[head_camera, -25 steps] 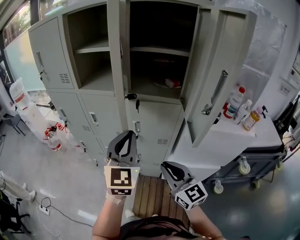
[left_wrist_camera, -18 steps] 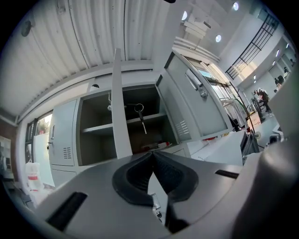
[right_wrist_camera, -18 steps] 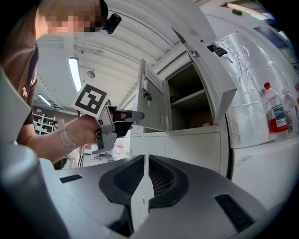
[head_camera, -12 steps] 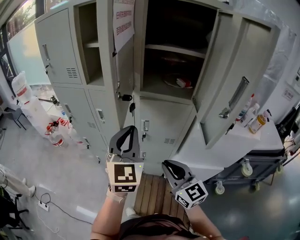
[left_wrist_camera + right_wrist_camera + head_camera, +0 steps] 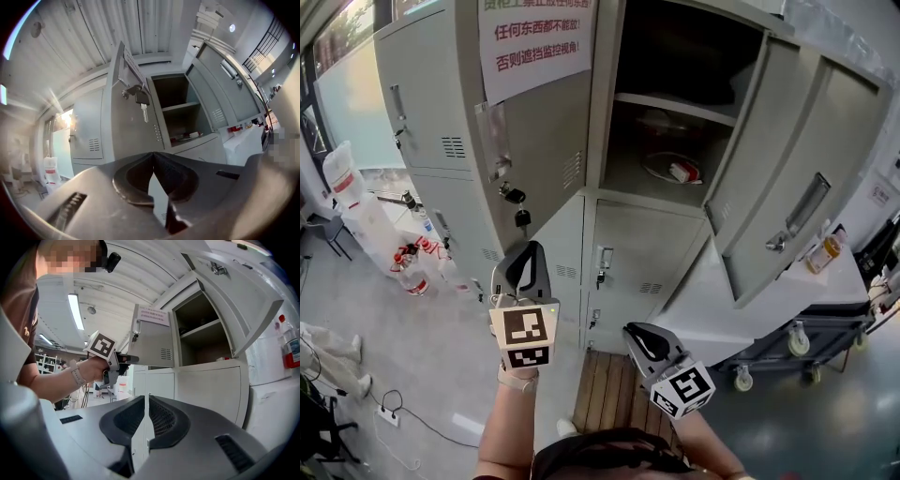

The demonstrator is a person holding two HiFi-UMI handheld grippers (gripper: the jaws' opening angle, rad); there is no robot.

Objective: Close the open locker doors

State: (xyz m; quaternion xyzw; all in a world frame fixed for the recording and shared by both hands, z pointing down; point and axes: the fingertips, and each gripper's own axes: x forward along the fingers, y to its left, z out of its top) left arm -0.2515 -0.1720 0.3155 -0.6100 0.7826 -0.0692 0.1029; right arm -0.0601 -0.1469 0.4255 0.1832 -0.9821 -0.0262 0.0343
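The tall grey steel locker bank (image 5: pixel 619 253) stands ahead of both grippers, most of its doors shut; two upper doors are still open, so the task looks barely begun. The grey door bearing a white paper notice (image 5: pixel 539 112) hangs ajar just above the left gripper (image 5: pixel 528 267), whose jaws are pressed together on nothing; the wide-open grey door with a bar handle (image 5: pixel 806 187) juts out up and to the right of the right gripper (image 5: pixel 645 339), which is also pressed together and empty, held low and well apart from either door; between the doors, the bare shelved compartment (image 5: pixel 675 122) holds a small red-and-white item (image 5: pixel 682 172). The right gripper view alone shows the left gripper's tip (image 5: pixel 123 359) at the notice door's lower edge, contact uncertain; the left gripper view shows the dangling keys (image 5: pixel 142 103) clearly.
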